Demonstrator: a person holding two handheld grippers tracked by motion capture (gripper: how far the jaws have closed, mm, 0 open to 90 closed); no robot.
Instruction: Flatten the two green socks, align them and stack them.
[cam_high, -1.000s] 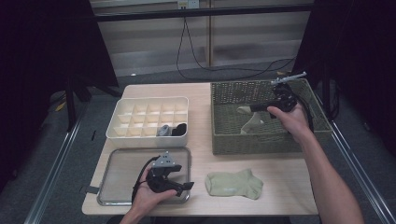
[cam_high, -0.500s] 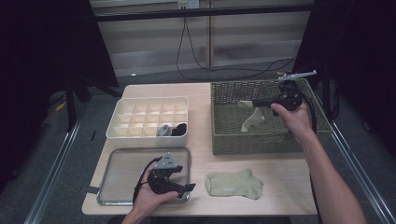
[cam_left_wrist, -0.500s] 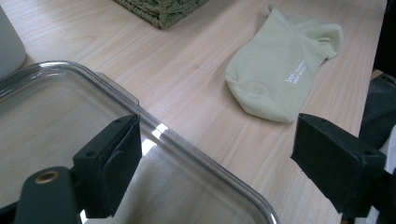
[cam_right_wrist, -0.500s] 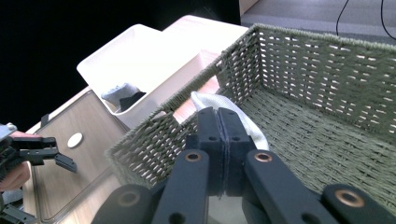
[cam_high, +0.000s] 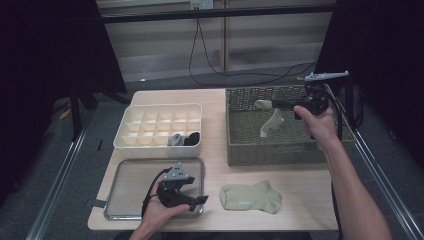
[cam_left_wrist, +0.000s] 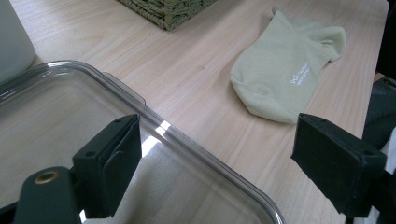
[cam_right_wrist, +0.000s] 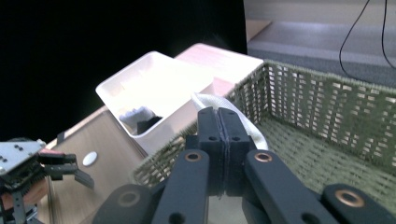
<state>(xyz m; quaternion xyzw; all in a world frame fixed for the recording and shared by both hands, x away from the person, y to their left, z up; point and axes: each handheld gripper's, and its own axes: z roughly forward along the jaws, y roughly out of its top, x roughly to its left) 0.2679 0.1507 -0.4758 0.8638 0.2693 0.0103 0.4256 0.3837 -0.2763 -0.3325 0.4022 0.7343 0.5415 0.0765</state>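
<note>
From above, the right hand-held gripper (cam_high: 274, 104) is up over the wicker basket (cam_high: 250, 145), and its jaws are pinched tight on a white sock (cam_high: 270, 122) that hangs down inside the basket, likely so it can be carried over to the desk (cam_high: 300, 200). A green sock (cam_high: 251, 196) already lies flat on the desk in front of the basket, maybe waiting for its partner. The left hand-held gripper (cam_high: 200, 199) rests low over the clear tray (cam_high: 112, 200), with its jaws wide apart and nothing in them, as if ready to help. Behind the tray sits a white box (cam_high: 159, 127) with many little squares; two dark rolled things sit in it, maybe socks, but they are too small to tell. From the left gripper view, the two black jaws stand far apart over the tray's rim (cam_left_wrist: 196, 149), and the green sock (cam_left_wrist: 289, 70) lies just past it. From the right gripper view, the jaws are pressed together on the white sock (cam_right_wrist: 219, 105), and most of that sock is hidden behind them.
</note>
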